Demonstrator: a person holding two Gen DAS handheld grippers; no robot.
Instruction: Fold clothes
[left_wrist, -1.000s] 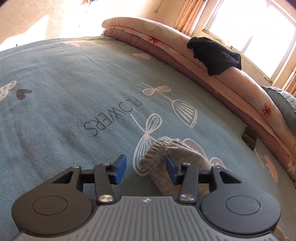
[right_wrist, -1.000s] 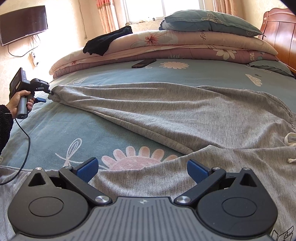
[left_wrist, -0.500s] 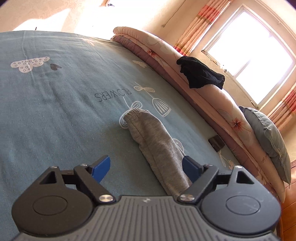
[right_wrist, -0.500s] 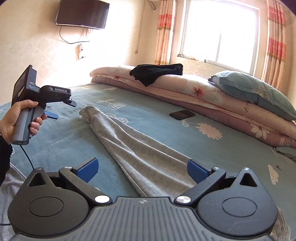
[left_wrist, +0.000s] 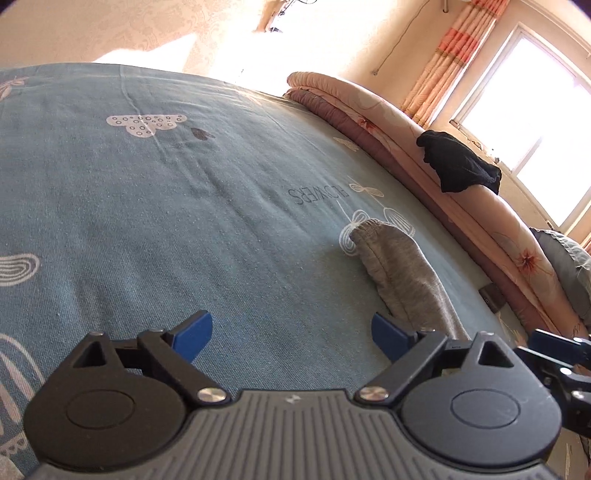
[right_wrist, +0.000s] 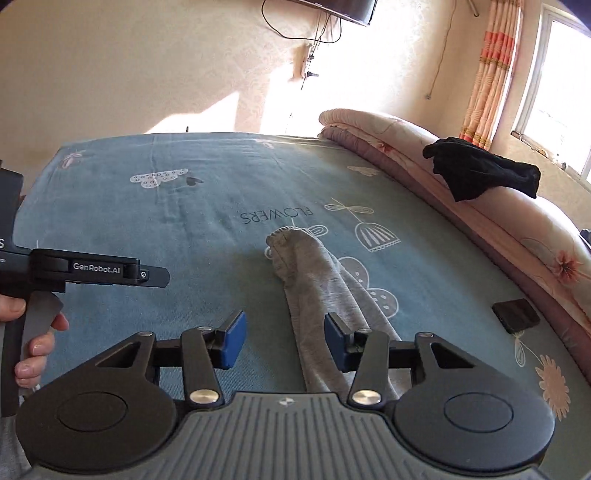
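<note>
A grey trouser leg (left_wrist: 402, 273) with an elastic cuff lies stretched out on the blue printed bedsheet (left_wrist: 184, 221). My left gripper (left_wrist: 291, 328) hovers to the left of the leg. Its jaws are opening wide, with only sheet between them. In the right wrist view the same leg (right_wrist: 314, 280) runs away from me toward the word FLOWERS. My right gripper (right_wrist: 284, 328) is over the leg's near part and its jaws are closing. The fabric lies between them and the pads do not press on it. A hand (right_wrist: 37, 332) holds the left gripper (right_wrist: 110, 273) at the left.
A folded pink quilt (right_wrist: 498, 221) runs along the bed's right side with a black garment (right_wrist: 480, 173) draped on it. A dark phone (right_wrist: 515, 315) lies on the sheet beside the quilt. Wall, curtains and a bright window stand beyond.
My left gripper let go of the cuff, opened wide and drew back to the left. My right gripper swung from the trousers' body to along the leg, and its jaws narrowed.
</note>
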